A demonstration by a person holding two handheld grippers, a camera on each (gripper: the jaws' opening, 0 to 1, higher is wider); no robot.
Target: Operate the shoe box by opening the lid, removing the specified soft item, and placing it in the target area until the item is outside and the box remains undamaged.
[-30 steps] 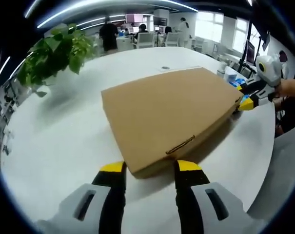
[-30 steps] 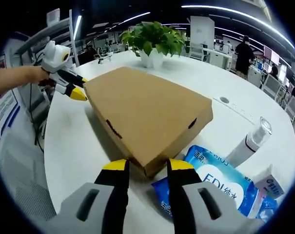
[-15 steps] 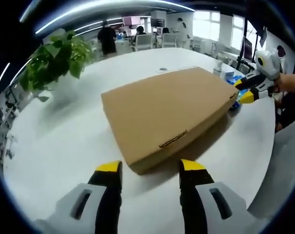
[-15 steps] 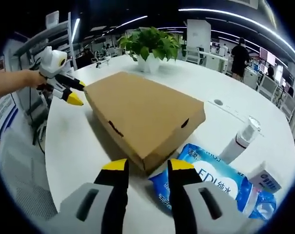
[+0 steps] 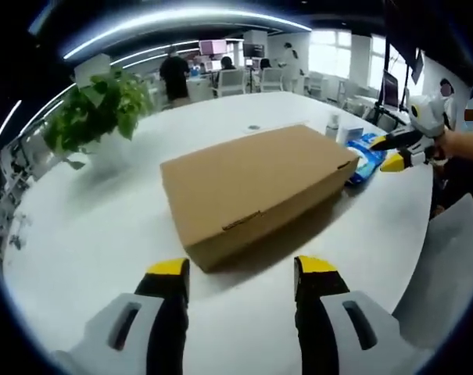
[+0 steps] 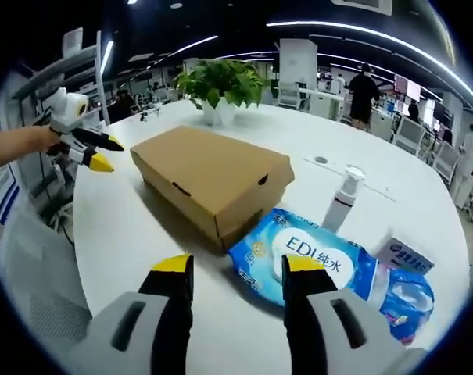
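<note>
I am holding my left claw (image 5: 240, 269) spread and empty just above the white tabletop (image 5: 87, 234), and my right claw (image 6: 238, 269) is likewise hanging spread and empty over the same surface. The round tabletop is curving away into an open office, where ceiling light strips are glowing and people are standing among desks at 12 o'clock.

The shoe box (image 5: 256, 183) is lying at 12 o'clock of my left claw, near but apart from it, its brown lid shut, so I cannot tell what is inside. In the right gripper view the shoe box (image 6: 213, 180) is sitting at 11 o'clock.

The right gripper view is giving me a blue wipes pack (image 6: 306, 258) touching the box's near corner at 1 o'clock, a white pump bottle (image 6: 342, 199) standing upright beyond it, and a small white carton (image 6: 404, 254) with a blue packet (image 6: 408, 293) at 3 o'clock. A potted plant (image 6: 220, 86) is standing beyond the box. In the left gripper view the potted plant (image 5: 95, 109) is sitting at 10 o'clock.
</note>
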